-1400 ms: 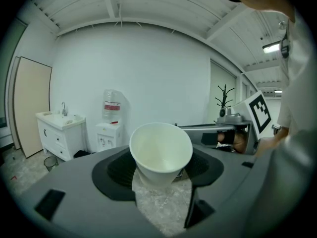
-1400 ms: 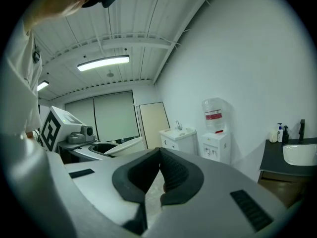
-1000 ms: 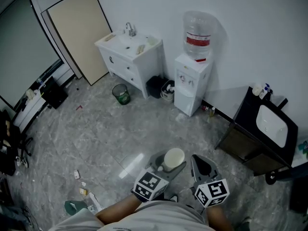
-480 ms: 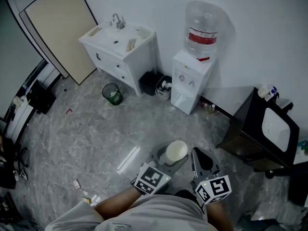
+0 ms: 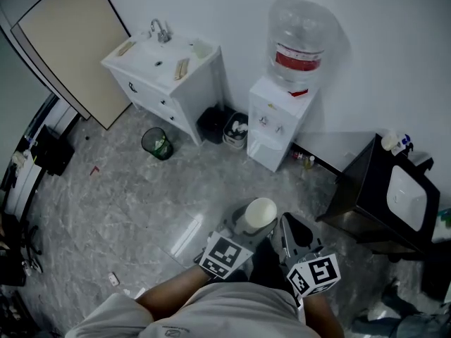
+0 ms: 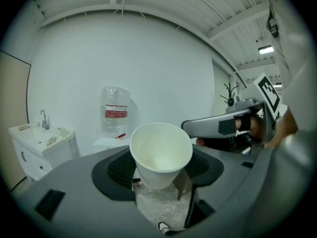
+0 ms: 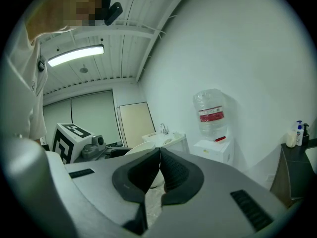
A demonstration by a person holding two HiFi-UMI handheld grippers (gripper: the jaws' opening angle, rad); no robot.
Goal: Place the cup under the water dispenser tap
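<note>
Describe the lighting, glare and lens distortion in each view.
Head view: dim and bluish, with a bright glare streak on the marble floor and a soft shadow on the wall beside the water dispenser. Left gripper view: fisheye with black corners, paper cup sharp. Right gripper view: same fisheye bend, ceiling light blown out.

Head view looks steeply down from above onto the floor point(image 5: 127, 189) and the distant water dispenser point(image 5: 282, 115); both gripper views look level, low, toward that same dispenser.
</note>
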